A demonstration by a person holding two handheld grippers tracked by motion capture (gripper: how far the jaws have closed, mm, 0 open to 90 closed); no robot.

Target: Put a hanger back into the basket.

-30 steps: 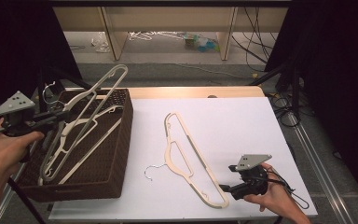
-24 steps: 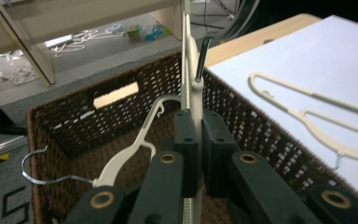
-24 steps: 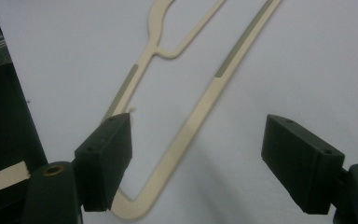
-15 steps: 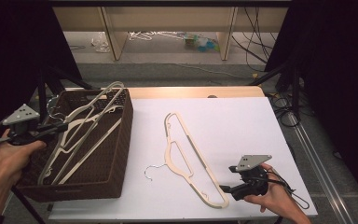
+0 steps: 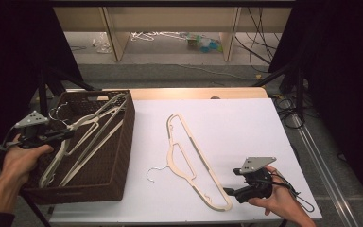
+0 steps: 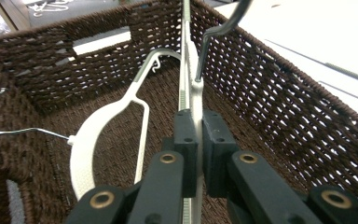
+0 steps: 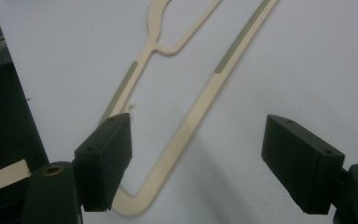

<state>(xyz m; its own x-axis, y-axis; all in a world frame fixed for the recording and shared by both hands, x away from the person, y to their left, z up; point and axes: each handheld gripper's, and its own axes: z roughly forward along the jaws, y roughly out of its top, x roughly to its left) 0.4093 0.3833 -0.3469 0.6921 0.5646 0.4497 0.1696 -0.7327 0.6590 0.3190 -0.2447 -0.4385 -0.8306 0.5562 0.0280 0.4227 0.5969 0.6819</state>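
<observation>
The left gripper [image 6: 196, 140] is clamped on a cream plastic hanger [image 6: 189, 70] that runs straight ahead of its jaws into the brown wicker basket [image 5: 123, 142]; a second hanger [image 6: 93, 135] lies in the basket just left of the jaws. The right gripper [image 7: 196, 158] stands wide open and empty over the white table [image 5: 246, 132], with the corner of a third hanger [image 7: 186, 126] lying between its jaws.

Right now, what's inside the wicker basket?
Two cream hangers: one clamped in the left gripper and leaning on the basket rim, hanger; another lying on the bottom. The floor beneath them is partly covered.
</observation>
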